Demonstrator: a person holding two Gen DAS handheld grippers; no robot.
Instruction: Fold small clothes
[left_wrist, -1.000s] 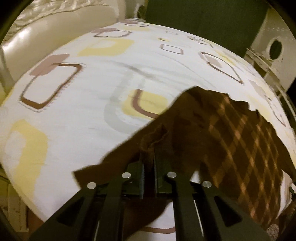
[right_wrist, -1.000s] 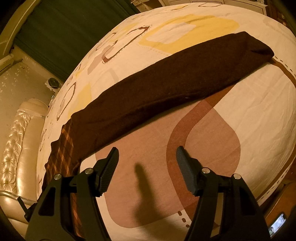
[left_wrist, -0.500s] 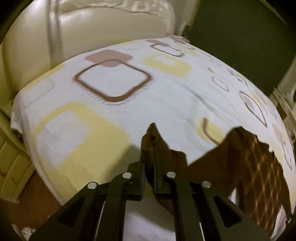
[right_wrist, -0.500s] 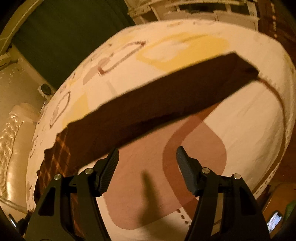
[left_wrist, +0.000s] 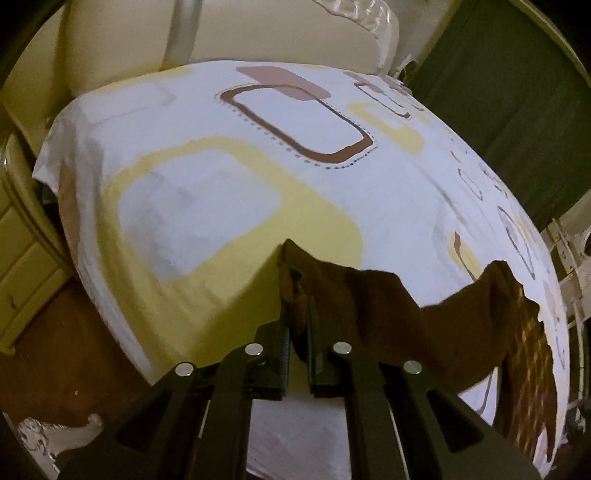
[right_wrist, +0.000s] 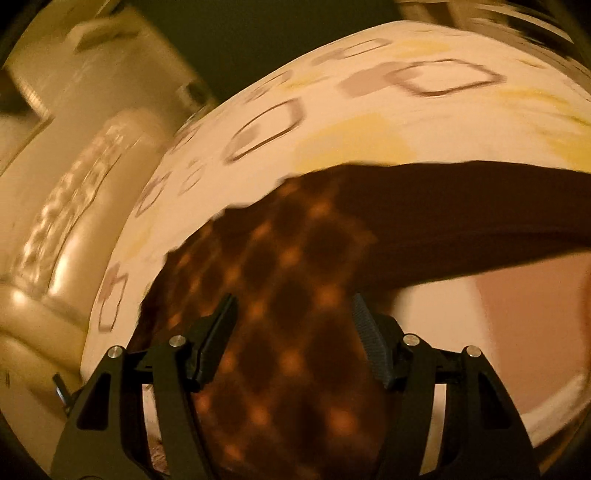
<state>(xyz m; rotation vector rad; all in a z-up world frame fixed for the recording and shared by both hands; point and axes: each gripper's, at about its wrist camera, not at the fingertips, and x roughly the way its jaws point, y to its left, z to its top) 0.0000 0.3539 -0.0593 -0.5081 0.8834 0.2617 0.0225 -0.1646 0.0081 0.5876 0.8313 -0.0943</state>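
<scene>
L gripper (left_wrist: 295, 347) clamping tight on brown garment (left_wrist: 373, 306) edge, cloth hanging lifted above patterned bedsheet (left_wrist: 207, 192), R gripper (right_wrist: 295, 332) hovering w/ jaws wide apart, gripping nothing, over garment's checked part spreading on bed, pic blurry

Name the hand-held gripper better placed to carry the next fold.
Left. The left hand-held gripper is shut on the brown garment's edge; the right hand-held gripper hangs open over it, gripping nothing.

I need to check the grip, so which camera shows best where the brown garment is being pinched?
The left wrist view: the left gripper is shut on the brown garment's edge. The right wrist view shows only its checked part, blurred.
</scene>
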